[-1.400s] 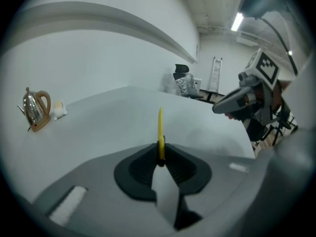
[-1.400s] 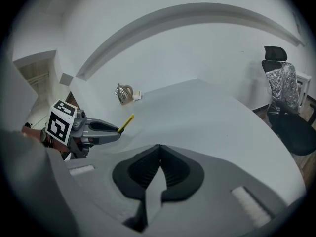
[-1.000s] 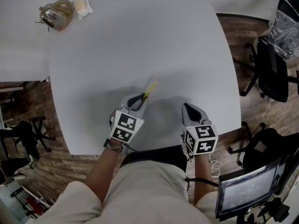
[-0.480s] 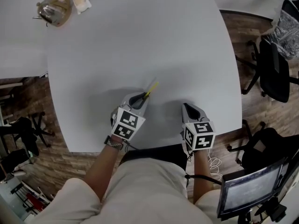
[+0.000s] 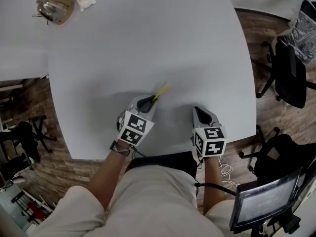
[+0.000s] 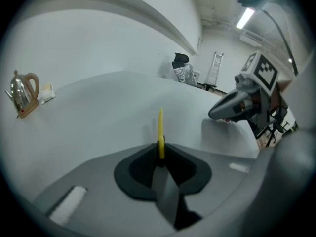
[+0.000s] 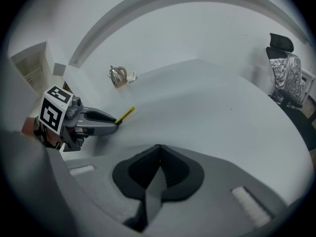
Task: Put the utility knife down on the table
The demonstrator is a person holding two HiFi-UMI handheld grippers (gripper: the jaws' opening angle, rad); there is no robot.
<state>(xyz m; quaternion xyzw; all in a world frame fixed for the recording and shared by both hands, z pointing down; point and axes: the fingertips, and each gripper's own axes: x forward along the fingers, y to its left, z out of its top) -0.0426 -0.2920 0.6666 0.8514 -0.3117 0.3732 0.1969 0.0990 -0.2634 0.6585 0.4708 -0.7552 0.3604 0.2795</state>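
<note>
— Fingers [image 6: 138, 171] on the left gripper [image 5: 149, 101]: how do they stand?

— Pressed together on the utility knife [image 6: 160, 125]. They pinch its thin yellow body at the rear end, and the rest pokes forward past the tips.

— And the setting, biggest thing first?

— White worktop [image 5: 148, 43], broad and bare ahead of both grippers, with a kettle [image 5: 54, 6] well away at the far corner. Left gripper sits low over the near part, knife angled away from the person. Whether its front end touches the surface cannot be told. Right gripper [image 5: 201, 113] is beside it but apart, its fingers [image 7: 138, 174] closed with nothing between them.

— What could go wrong?

— Most likely the release. If the fingers part while the knife is off the surface, it would drop and could bounce or skid on the smooth top. Held only at one end, it may also pivot as the grip loosens and land askew. The near edge is close behind, so a backward drag on withdrawal could pull it off toward the person's lap.
</note>
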